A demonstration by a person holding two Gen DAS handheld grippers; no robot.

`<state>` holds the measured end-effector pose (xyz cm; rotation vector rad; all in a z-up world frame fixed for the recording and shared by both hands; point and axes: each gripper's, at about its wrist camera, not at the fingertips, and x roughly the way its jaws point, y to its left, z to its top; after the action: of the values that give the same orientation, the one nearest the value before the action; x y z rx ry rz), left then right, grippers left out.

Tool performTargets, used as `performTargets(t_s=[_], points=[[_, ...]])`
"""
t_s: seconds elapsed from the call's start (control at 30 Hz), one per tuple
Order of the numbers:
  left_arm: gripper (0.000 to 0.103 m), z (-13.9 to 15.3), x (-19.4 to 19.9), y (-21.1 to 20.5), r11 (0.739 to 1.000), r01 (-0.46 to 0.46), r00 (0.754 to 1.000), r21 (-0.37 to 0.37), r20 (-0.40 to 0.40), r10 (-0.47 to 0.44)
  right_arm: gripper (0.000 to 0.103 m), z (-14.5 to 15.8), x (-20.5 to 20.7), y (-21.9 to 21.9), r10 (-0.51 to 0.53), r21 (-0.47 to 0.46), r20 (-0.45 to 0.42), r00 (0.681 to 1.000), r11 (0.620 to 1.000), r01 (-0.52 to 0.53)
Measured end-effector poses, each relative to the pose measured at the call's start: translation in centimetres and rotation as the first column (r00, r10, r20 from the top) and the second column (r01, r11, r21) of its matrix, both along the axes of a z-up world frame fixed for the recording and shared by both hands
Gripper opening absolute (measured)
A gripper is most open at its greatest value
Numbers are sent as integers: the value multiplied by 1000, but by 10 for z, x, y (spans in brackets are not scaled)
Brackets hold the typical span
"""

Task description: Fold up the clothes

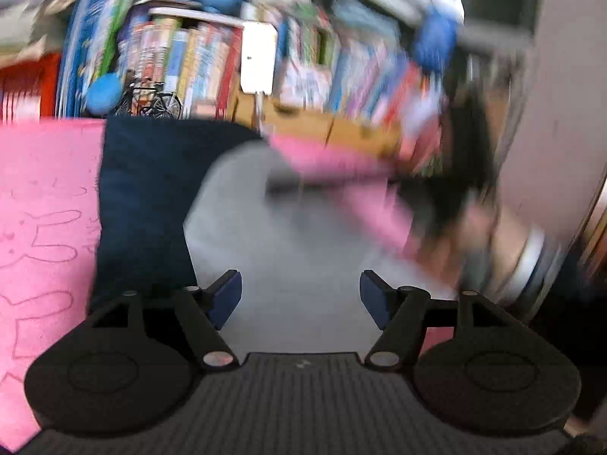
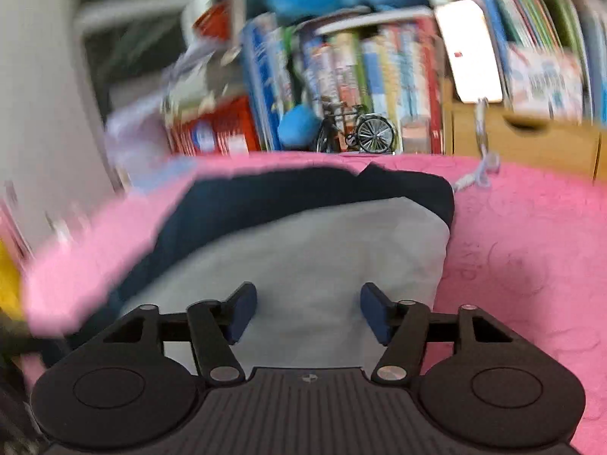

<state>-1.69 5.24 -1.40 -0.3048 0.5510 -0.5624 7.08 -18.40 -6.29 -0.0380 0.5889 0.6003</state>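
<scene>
My left tongs [image 1: 300,295] and right tongs [image 2: 308,313] both released, empty, above pale grey folded cloth [image 2: 303,250] on dark navy garment [image 2: 265,193], pink blanket [image 2: 531,246] beneath.

The left gripper [image 1: 300,295] points forward and somewhat downward, its jaws standing apart with nothing between the blue pads [image 1: 227,297]. The right gripper [image 2: 308,313] is angled much the same (pads equally bare), jaws parted, gripping nothing.
</scene>
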Motion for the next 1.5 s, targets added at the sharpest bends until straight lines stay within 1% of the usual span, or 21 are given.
performTargets(t_s=[0.03, 0.07, 0.13, 0.23, 0.33, 0.43, 0.53, 0.57, 0.63, 0.73, 0.87, 0.9, 0.97, 1.03, 1.1, 1.2, 1.3, 1.33, 1.37, 1.43, 1.5], points=[[71, 11, 11, 9, 999, -7, 1000, -47, -12, 6, 64, -5, -6, 9, 2, -46, 42, 999, 999, 0], [73, 22, 28, 10, 998, -3, 1000, -56, -27, 2, 65, -8, -9, 13, -2, -57, 64, 998, 998, 5], [74, 42, 62, 11, 998, 7, 998, -64, -56, -11, 66, -10, -9, 17, -7, -65, 71, 997, 998, 11], [76, 54, 124, -7, 999, 17, 996, -46, -92, -22, 68, -10, -5, 25, -18, -92, 84, 996, 995, 26], [76, 44, 193, -21, 998, 21, 977, -61, -208, -33, 73, -10, -8, 26, -32, -128, 110, 993, 991, 46], [76, 30, 241, -41, 999, -20, 957, 40, -288, 30, 77, -11, -13, 26, -42, -139, 121, 992, 989, 59], [74, 5, 277, -64, 978, -62, 883, 199, -446, 147, 82, -12, -8, 24, -50, -128, 110, 993, 990, 64], [74, -2, 284, -68, 978, -55, 870, 200, -471, 146, 84, -13, -6, 23, -50, -122, 104, 993, 990, 63], [74, -9, 287, -79, 989, -9, 874, 148, -480, 80, 86, -13, -4, 20, -51, -108, 89, 995, 992, 61], [61, -6, 284, -84, 998, 35, 908, 55, -419, -8, 89, -14, -3, 19, -54, -100, 80, 995, 993, 62], [28, -3, 286, -78, 992, 85, 932, -97, -344, -114, 92, -15, -2, 19, -61, -101, 80, 995, 992, 69], [21, -4, 287, -81, 995, 82, 937, -63, -336, -98, 93, -15, -2, 18, -63, -101, 80, 995, 992, 71], [20, -11, 293, -87, 998, 56, 937, 12, -347, -49, 94, -16, -1, 18, -63, -101, 78, 995, 992, 71], [15, -20, 302, -88, 999, 20, 924, 35, -383, -5, 94, -17, 0, 18, -64, -100, 77, 995, 992, 71], [15, -22, 311, -87, 1000, 0, 916, 19, -401, 8, 95, -18, 0, 18, -64, -96, 74, 995, 993, 71], [14, -15, 321, -88, 997, -36, 924, 62, -379, 56, 97, -19, 1, 17, -63, -87, 63, 996, 994, 68], [15, 7, 324, -82, 971, -142, 940, 194, -280, 194, 101, -21, 0, 17, -64, -83, 58, 996, 994, 68], [15, 19, 319, -79, 943, -199, 944, 267, -208, 258, 102, -21, 0, 17, -67, -82, 57, 996, 994, 72], [15, 29, 309, -75, 926, -226, 949, 303, -148, 280, 103, -22, 1, 17, -68, -79, 52, 996, 994, 72], [18, 49, 287, -67, 893, -272, 952, 359, -33, 303, 103, -23, 2, 15, -69, -71, 45, 997, 995, 72], [27, 60, 247, -64, 887, -229, 972, 400, 53, 227, 103, -23, 3, 15, -67, -65, 38, 997, 995, 69]])
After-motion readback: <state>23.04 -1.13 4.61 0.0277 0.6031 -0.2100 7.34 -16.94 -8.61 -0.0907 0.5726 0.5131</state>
